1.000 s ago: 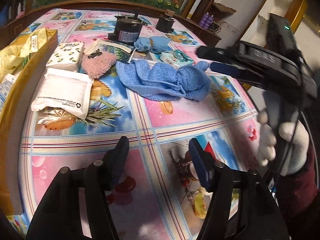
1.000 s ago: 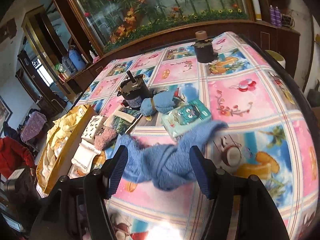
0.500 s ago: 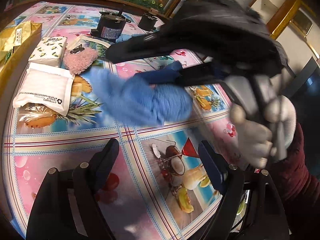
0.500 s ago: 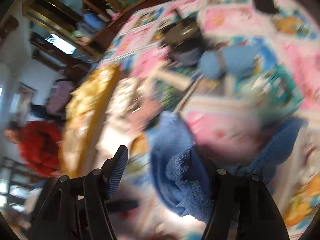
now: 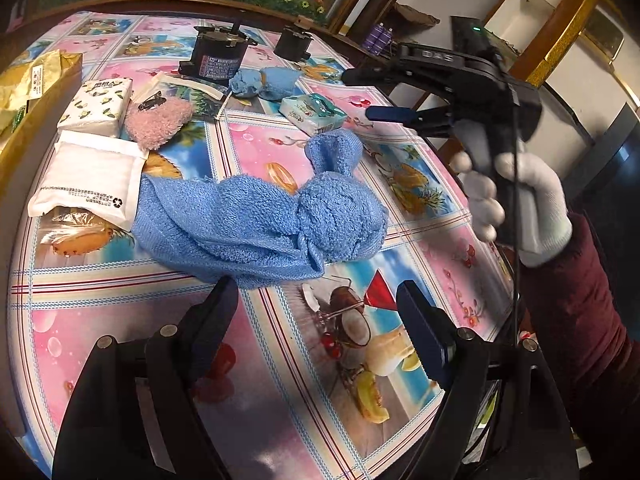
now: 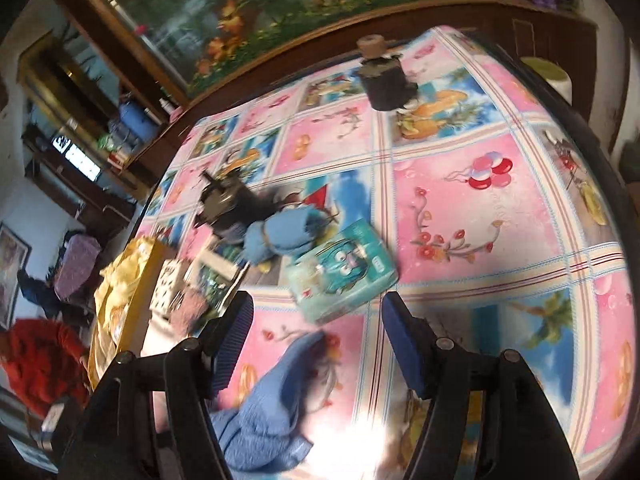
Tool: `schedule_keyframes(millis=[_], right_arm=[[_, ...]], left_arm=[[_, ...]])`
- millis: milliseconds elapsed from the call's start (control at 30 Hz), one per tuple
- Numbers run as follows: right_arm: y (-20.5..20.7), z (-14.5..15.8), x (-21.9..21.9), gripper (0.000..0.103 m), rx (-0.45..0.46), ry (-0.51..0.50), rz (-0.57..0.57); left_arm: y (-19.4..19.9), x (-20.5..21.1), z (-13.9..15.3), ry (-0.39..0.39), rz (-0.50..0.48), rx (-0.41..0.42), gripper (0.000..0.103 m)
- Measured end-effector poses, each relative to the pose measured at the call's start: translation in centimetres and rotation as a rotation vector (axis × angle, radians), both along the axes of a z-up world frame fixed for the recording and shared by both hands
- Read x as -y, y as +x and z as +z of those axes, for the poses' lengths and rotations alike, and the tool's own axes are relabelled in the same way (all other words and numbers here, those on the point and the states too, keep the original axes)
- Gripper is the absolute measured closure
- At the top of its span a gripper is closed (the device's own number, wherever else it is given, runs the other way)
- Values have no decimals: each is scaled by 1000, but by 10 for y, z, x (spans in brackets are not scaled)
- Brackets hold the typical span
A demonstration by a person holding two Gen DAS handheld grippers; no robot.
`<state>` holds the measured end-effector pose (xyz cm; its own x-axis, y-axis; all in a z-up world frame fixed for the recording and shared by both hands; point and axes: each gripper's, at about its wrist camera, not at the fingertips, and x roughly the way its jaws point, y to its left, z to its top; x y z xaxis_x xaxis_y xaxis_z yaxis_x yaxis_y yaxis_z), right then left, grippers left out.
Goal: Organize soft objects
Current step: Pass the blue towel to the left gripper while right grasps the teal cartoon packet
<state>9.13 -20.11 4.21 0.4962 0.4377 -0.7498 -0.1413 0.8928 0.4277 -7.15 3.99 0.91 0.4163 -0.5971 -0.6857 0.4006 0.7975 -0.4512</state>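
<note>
While spread wide and holding nothing: left gripper (image 5: 316, 304), low above the desk (image 5: 280, 380). Right gripper (image 6: 316, 320) likewise parted, empty. Blue towel (image 5: 256, 224) bunched mid-desk, just beyond left gripper's fingertips.

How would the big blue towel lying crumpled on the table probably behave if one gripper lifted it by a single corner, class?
The blue towel lies in loose folds and a bunched lump, so it would probably droop and unfold, not hold shape. Its looped terry surface should grip well and is unlikely to slip. Being spread wide, its trailing edge may drag across the tablecloth.
</note>
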Motion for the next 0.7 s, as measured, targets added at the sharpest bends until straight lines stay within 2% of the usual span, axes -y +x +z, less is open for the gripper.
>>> schedule_keyframes(millis=[100, 333, 467, 600, 700], right_arm=[[16, -11, -8, 36, -33, -48, -7], [50, -25, -21, 36, -107, -88, -94], [56, -25, -49, 33, -109, -208, -22], [39, -28, -71, 35, -77, -371, 89], [25, -29, -70, 38, -58, -422, 123]], left_arm=[[-1, -1, 0, -1, -1, 0, 21], [-1, -1, 1, 2, -4, 2, 21], [0, -1, 0, -6, -2, -1, 21], [-2, -2, 1, 0, 15, 3, 21], [-13, -4, 12, -11, -5, 41, 21]])
